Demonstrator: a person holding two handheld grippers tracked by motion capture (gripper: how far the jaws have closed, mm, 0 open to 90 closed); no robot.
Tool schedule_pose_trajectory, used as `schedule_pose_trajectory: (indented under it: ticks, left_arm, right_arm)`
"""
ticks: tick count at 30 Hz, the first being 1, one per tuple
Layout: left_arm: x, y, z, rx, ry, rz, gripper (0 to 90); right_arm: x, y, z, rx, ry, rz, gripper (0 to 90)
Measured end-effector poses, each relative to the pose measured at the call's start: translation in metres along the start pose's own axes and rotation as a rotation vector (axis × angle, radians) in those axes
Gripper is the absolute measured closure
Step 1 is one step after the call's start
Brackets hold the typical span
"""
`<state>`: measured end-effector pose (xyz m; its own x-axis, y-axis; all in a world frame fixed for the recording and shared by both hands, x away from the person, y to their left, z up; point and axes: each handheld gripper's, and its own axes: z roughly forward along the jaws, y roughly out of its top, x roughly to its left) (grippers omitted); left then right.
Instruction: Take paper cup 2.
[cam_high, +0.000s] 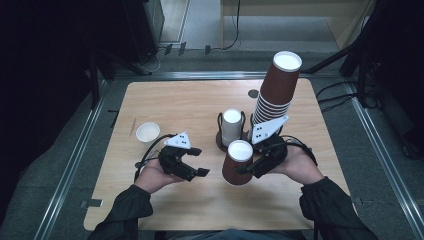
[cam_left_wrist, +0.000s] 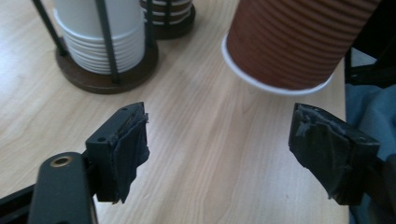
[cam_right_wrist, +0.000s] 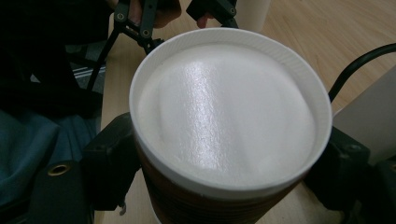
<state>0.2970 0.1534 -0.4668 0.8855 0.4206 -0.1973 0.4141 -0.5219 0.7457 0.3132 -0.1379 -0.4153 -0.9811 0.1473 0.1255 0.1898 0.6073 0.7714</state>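
Note:
My right gripper (cam_high: 251, 167) is shut on a brown ribbed paper cup (cam_high: 237, 165), turned rim down with its white base up, just in front of the two cup stands. In the right gripper view the white base (cam_right_wrist: 229, 112) faces the camera, with a black jaw pressed against each side of the cup (cam_right_wrist: 196, 205). My left gripper (cam_high: 200, 161) stands open to the left of the cup, with nothing between its fingers. In the left gripper view the brown cup (cam_left_wrist: 289, 42) hangs slightly tilted close over the wood beyond the open gripper (cam_left_wrist: 219, 140).
A tall leaning stack of inverted brown cups (cam_high: 277, 87) rises behind my right hand. A shorter stack of white cups (cam_high: 231, 126) sits in a wire holder (cam_left_wrist: 105, 77). One upright white cup (cam_high: 147, 133) stands at the left of the wooden table (cam_high: 190, 102).

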Motion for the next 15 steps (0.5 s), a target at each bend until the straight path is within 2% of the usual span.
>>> schedule_pose_trajectory:
  ticks: [4, 9, 15]
  left_arm:
    - [0.0, 0.001, 0.004, 0.007, -0.014, -0.005, 13.6]
    - [-0.001, 0.002, 0.006, -0.02, -0.033, -0.019, 12.3]
    - [-0.005, 0.002, 0.012, -0.022, -0.047, -0.008, 9.4]
  right_arm:
    - [-0.002, -0.005, 0.009, -0.029, 0.0, 0.001, 21.2]
    - [-0.004, -0.011, 0.019, -0.069, 0.002, 0.013, 21.2]
    - [-0.008, -0.013, 0.03, -0.08, 0.008, 0.014, 21.2]
